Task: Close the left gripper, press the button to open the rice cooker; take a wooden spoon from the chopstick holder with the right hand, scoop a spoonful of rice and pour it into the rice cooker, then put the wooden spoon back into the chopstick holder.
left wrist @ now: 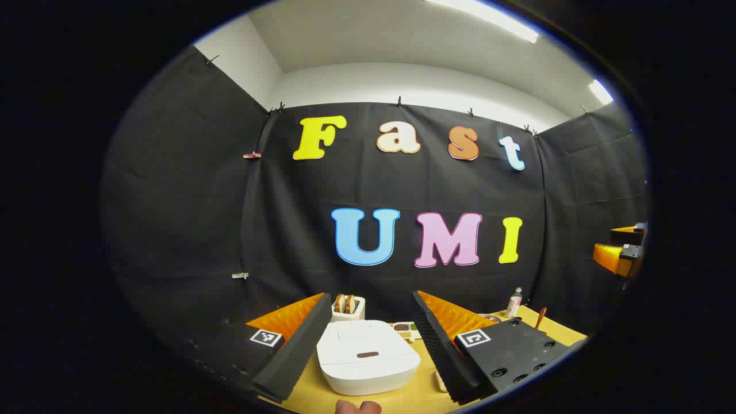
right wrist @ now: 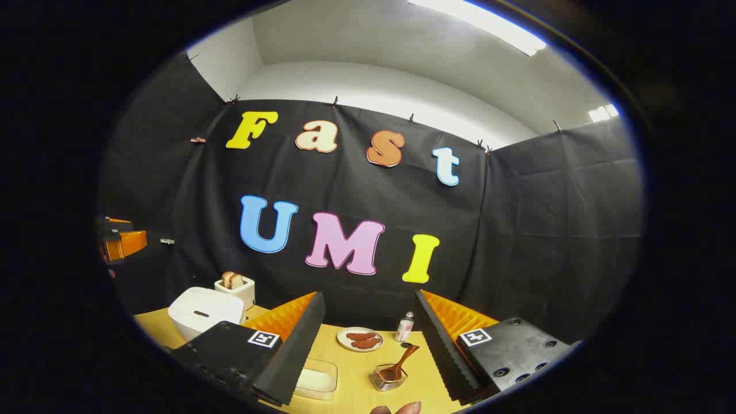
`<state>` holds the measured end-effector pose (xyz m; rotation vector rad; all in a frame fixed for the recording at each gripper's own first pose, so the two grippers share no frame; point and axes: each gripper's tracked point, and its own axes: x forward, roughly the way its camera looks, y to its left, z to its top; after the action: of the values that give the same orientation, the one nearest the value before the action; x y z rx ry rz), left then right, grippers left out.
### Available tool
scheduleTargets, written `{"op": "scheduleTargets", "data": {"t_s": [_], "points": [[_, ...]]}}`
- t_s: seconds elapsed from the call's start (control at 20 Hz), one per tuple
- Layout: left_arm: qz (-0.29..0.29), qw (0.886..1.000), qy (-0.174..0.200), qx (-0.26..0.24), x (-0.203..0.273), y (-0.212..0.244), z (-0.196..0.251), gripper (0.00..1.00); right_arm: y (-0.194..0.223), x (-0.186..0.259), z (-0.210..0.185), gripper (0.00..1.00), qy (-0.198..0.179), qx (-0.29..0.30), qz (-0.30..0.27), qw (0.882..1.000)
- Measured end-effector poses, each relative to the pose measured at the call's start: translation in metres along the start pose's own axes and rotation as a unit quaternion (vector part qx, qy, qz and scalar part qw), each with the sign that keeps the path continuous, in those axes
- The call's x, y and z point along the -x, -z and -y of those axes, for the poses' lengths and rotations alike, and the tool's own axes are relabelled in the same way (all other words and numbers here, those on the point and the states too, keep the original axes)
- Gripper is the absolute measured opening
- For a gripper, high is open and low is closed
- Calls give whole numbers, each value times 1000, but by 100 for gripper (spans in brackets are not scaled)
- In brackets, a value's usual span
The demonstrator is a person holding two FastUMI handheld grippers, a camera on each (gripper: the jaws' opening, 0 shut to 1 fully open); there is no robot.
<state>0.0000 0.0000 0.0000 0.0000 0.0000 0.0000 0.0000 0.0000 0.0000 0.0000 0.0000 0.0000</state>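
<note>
Left gripper (left wrist: 368, 345): jaws spread wide, holding nothing, above the table.
Right gripper (right wrist: 368, 351): jaws wide apart, empty.
Rice cooker (left wrist: 367, 356): one, white, smooth, rounded box, lid down, oval button on top; sits between the left gripper's fingers.
Wooden spoon (right wrist: 401, 363): one, brown, leaning in the chopstick holder (right wrist: 388, 378).
Chopstick holder: one, low, clear-looking.
Rice container (right wrist: 315, 379): one, clear, rectangular, white contents.
Plate (right wrist: 360, 339): one, round, with brown pieces.
Bottle (right wrist: 404, 328): one, small.
Toaster (right wrist: 236, 289): one, white, two slices.
Table (right wrist: 351, 368): yellow, flat.
</note>
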Motion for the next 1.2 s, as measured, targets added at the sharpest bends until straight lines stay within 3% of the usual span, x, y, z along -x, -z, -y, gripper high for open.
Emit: {"op": "scheduleTargets", "data": {"t_s": [0.7,1.1,1.2], "points": [[-14,1000,-14,-15,-3,11,-2,95,20,-6,11,97,6,-11,-17,1000],[-11,1000,0,-23,-4,7,5,95,23,-4,20,97,17,-10,-16,1000],[-13,1000,12,-19,-6,9,8,86,25,-4,22,97,19,-8,-17,1000]]}}
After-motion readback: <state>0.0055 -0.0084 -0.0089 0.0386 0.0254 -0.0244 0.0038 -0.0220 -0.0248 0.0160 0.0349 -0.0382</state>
